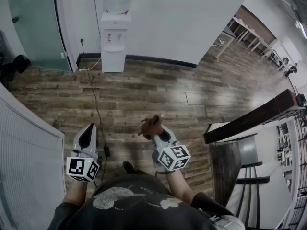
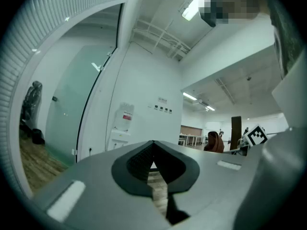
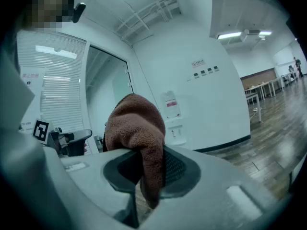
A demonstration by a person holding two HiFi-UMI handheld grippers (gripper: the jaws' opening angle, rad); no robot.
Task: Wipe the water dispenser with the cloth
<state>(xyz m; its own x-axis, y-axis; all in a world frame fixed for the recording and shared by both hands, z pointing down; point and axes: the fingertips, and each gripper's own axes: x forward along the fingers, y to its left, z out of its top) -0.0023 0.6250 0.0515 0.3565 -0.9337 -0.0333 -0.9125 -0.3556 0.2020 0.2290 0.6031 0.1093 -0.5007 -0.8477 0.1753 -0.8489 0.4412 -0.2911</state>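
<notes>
Two grippers hang well short of the tall white floor-standing water dispenser (image 1: 114, 42), which stands far ahead of both against the wall. The right gripper (image 1: 154, 132) pinches a rumpled brown terry cloth (image 3: 136, 123); the left gripper (image 2: 153, 150) has its jaws pressed together on nothing. I judge that the approach and all the wiping remain. The head view cuts off the dispenser's top, and its surfaces are too small to judge.

The brown cloth (image 3: 139, 128) is bunched up, pinched in the right gripper (image 3: 149, 178). The white water dispenser (image 1: 115, 42) stands upright against the wall (image 1: 168, 18), well apart.
</notes>
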